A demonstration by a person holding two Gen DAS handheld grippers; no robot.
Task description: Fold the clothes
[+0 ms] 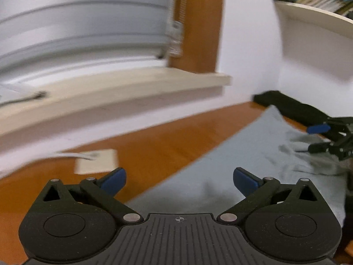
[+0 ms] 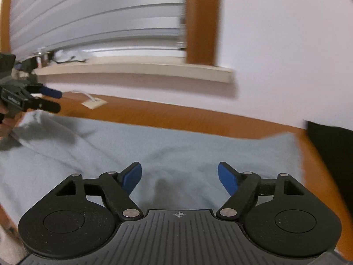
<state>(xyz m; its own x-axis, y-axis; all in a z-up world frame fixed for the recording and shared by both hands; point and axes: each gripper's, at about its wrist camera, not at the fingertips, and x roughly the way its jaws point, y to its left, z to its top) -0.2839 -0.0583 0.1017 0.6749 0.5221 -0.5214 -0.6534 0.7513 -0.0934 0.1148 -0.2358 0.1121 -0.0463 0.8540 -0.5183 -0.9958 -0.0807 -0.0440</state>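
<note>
So both grippers are off the cloth right now. The left gripper (image 1: pixel 179 180) has its blue pads spread wide with nothing between them, and the right gripper (image 2: pixel 179 177) is open too, also empty. The light blue garment (image 2: pixel 154 150) lies spread flat on the wooden table (image 2: pixel 187 117), reaching toward the far edge by the wall. A black cloth (image 1: pixel 286 106) sits at the far right corner, touching it.

Garment (image 2: pixel 154 150) flat on table (image 2: pixel 198 119), dark cloth (image 2: pixel 331 150) at its right, windowsill (image 2: pixel 132 69) behind.
</note>
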